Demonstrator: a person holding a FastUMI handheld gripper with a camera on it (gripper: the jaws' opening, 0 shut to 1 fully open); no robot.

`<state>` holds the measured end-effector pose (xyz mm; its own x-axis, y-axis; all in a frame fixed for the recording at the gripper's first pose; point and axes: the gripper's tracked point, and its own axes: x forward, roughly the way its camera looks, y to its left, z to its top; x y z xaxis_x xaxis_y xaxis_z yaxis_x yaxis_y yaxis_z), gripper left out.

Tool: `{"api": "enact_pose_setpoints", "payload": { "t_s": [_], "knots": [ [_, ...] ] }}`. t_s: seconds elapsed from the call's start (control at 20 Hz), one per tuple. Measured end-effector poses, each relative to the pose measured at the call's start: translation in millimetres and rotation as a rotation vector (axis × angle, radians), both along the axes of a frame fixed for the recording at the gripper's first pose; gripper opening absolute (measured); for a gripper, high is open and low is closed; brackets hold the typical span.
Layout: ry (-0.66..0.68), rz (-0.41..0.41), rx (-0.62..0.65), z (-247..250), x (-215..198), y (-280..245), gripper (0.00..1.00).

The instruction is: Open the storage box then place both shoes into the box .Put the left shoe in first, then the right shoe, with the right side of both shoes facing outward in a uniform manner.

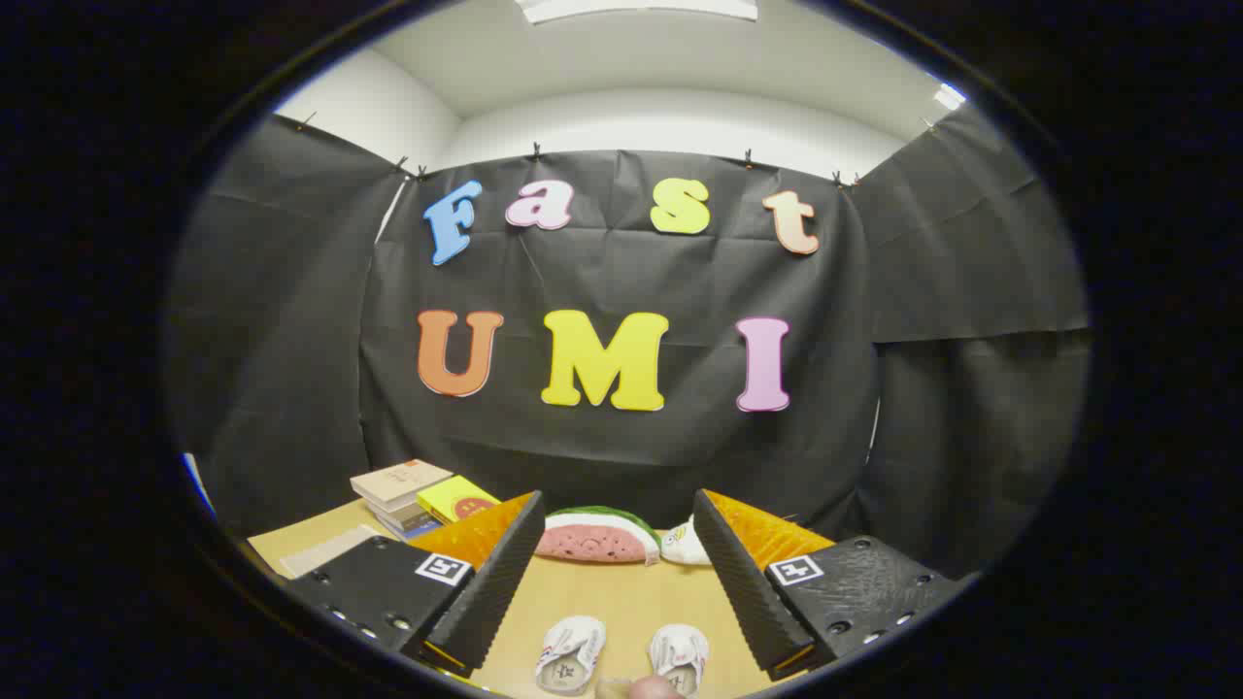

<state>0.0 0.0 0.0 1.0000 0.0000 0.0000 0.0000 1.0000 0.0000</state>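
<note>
The hand-held gripper (pixel 617 582) is held above the table (pixel 621 592) with its fingers spread wide apart and nothing between them. The two shoes (pixel 571 652) (pixel 679 656) are seen side by side on the near part of the table, low between the fingers, with something blurred just near of the right-hand one — what it is cannot be told. Beyond the fingers a watermelon-slice toy (pixel 594 536) lies by the far wall, a small white object (pixel 684 546) just to its right, and a stack of books (pixel 413 495) far left. The storage box cannot be made out, so it should be located first — the lid is best approached with the fingers kept apart, and the shoes left untouched until it is open.
</note>
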Motion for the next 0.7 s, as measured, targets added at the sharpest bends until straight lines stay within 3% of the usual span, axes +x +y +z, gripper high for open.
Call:
{"api": "enact_pose_setpoints", "payload": {
  "t_s": [0.2, 0.7],
  "knots": [
    [0.027, 0.051, 0.000, -2, 14, 13, 0.95],
    [0.038, 0.078, 0.008, 1, 28, 16, 0.95]
  ]
}}
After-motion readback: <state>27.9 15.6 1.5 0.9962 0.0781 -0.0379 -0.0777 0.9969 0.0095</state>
